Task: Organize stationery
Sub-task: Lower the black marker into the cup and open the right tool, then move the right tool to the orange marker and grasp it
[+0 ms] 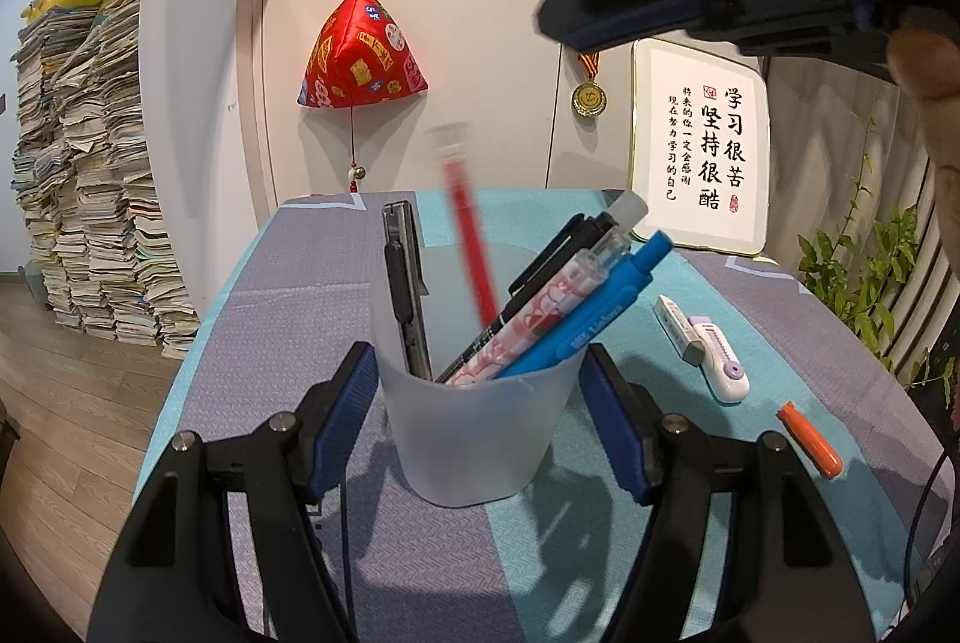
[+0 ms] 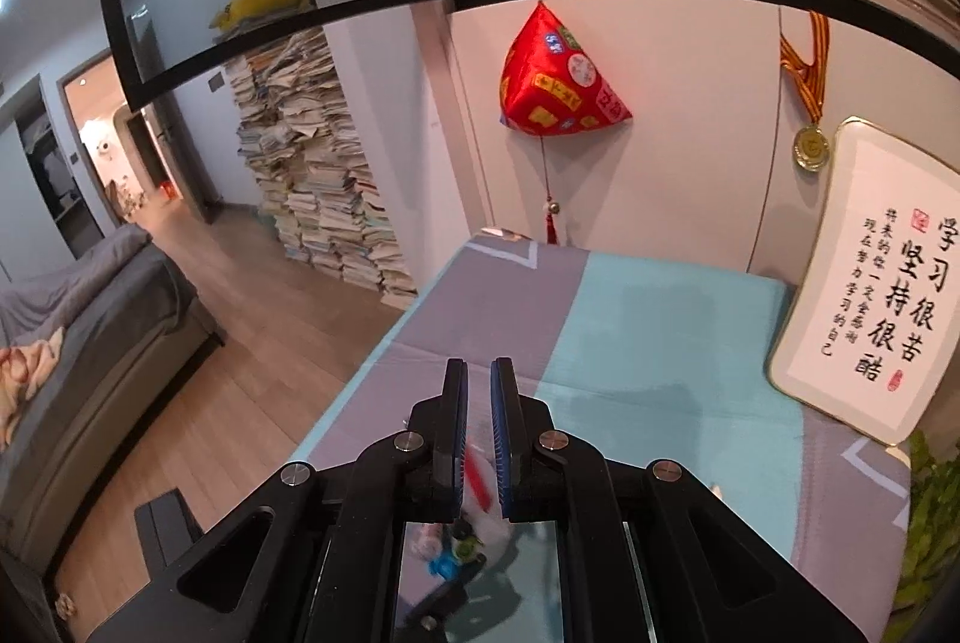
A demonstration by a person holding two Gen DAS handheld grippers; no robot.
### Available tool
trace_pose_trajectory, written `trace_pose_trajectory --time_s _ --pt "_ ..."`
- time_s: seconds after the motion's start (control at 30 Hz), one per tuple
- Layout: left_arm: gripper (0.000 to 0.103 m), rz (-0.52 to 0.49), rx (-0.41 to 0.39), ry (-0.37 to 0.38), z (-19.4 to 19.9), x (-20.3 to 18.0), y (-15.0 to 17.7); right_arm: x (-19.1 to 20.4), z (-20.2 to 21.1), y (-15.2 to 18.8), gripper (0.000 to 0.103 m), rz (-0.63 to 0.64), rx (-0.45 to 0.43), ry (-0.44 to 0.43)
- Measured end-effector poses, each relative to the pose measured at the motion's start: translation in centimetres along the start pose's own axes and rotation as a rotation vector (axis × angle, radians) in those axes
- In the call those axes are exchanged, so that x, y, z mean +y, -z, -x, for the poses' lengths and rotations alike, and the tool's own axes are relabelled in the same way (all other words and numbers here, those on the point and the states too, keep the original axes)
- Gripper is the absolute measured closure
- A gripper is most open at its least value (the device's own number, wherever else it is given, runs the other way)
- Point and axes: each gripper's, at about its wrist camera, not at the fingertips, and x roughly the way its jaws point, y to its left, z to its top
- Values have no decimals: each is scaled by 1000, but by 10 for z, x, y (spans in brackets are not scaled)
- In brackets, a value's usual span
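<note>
A frosted plastic cup (image 1: pixel 480 463) stands on the grey and teal table cloth (image 1: pixel 288 295), and my left gripper (image 1: pixel 479 415) is shut on its two sides. In the cup lean a black utility knife (image 1: pixel 405 295), a black pen (image 1: pixel 558 259), a pink patterned pen (image 1: pixel 540 319) and a blue pen (image 1: pixel 600 313). A red pen (image 1: pixel 471 247), blurred, stands tilted in the cup with nothing holding it. My right gripper (image 1: pixel 576 19) hangs above and to the right of the cup. In the right wrist view this gripper (image 2: pixel 479 373) is shut and empty, with the red pen (image 2: pixel 478 475) showing below it.
To the right of the cup on the cloth lie a white eraser (image 1: pixel 678 328), a white and lilac correction tape (image 1: pixel 723 364) and an orange pen-like piece (image 1: pixel 810 439). A framed calligraphy board (image 1: pixel 702 151) leans at the back right. A green plant (image 1: pixel 864 283) stands past the right edge.
</note>
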Motion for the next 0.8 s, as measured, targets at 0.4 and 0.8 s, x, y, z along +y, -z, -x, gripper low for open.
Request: trace_pose_trajectory --time_s 0.4,0.8 --pt "34 0 0 0 1 -1 0 -52 21 41 94 -34 105 134" --pt "34 1 1 0 1 -1 0 -119 32 109 94 -161 250 311"
